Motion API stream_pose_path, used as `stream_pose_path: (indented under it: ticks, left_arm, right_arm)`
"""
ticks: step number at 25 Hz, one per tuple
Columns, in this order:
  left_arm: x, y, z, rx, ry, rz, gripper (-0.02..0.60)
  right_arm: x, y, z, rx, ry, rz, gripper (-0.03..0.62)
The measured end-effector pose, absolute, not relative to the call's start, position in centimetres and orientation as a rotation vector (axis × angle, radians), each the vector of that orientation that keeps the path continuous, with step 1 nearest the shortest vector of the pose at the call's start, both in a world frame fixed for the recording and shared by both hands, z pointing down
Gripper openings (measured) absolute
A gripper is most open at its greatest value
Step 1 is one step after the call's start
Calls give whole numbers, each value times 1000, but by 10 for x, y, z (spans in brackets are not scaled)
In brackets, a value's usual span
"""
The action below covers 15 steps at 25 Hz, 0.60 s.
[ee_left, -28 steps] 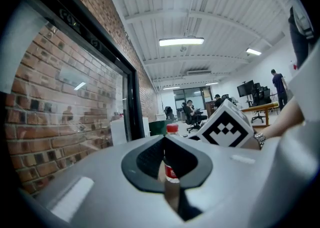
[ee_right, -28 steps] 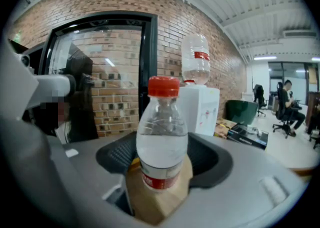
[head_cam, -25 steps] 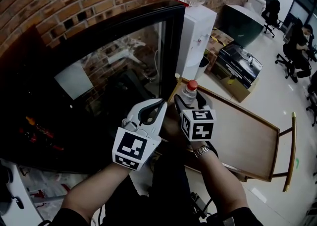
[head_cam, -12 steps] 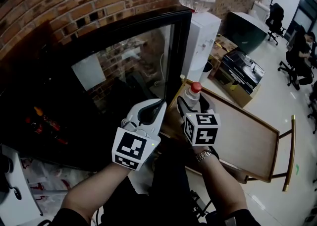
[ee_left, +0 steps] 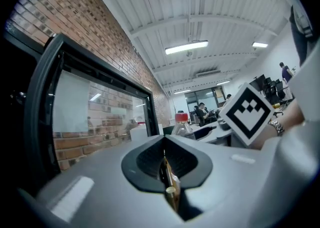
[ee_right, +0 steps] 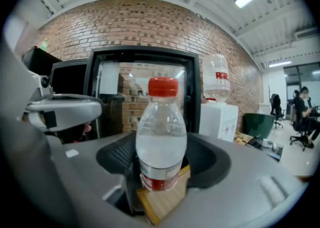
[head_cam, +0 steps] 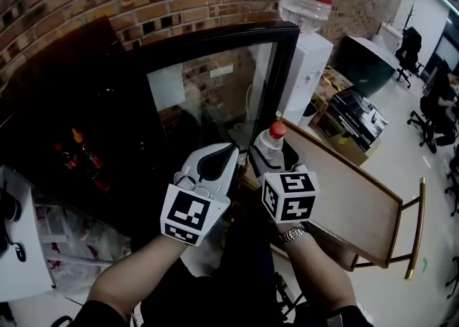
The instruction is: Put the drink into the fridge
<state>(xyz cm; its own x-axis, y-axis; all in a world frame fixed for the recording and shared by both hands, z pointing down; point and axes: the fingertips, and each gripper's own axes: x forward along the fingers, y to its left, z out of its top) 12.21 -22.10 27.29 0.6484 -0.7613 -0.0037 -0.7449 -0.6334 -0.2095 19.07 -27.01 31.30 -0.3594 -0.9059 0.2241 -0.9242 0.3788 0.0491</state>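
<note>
The drink is a clear water bottle [head_cam: 272,140] with a red cap and red label. It stands upright between the jaws of my right gripper [head_cam: 270,155], which is shut on its lower body [ee_right: 161,137]. My left gripper [head_cam: 228,150] hangs just left of it with its jaws closed together and nothing in them [ee_left: 164,158]. Both point at the fridge's black-framed glass door [head_cam: 215,92]. Left of the door, the dark fridge interior [head_cam: 93,125] holds small red and orange bottles [head_cam: 77,148].
A white water dispenser [head_cam: 307,67] with a large jug stands right of the fridge. A wooden table [head_cam: 351,204] lies under my right arm. Boxes [head_cam: 355,114] and office chairs are at the far right, and a white unit [head_cam: 21,247] sits low on the left.
The view has swung left, so the door and dispenser sit further right and more of the dark fridge interior shows. Both grippers keep their places and the bottle stays held.
</note>
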Motion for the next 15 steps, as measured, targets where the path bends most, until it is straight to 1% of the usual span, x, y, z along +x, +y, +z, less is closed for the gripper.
stream_pose_path:
  ticks: [9, 15]
  left_arm:
    - [66, -191, 265, -2569, 1385, -115, 5]
    - [11, -170, 264, -2490, 1512, -116, 5]
  right_arm:
    - [108, -228, 299, 1411, -2591, 63, 299]
    - [46, -203, 298, 1260, -2672, 33, 299]
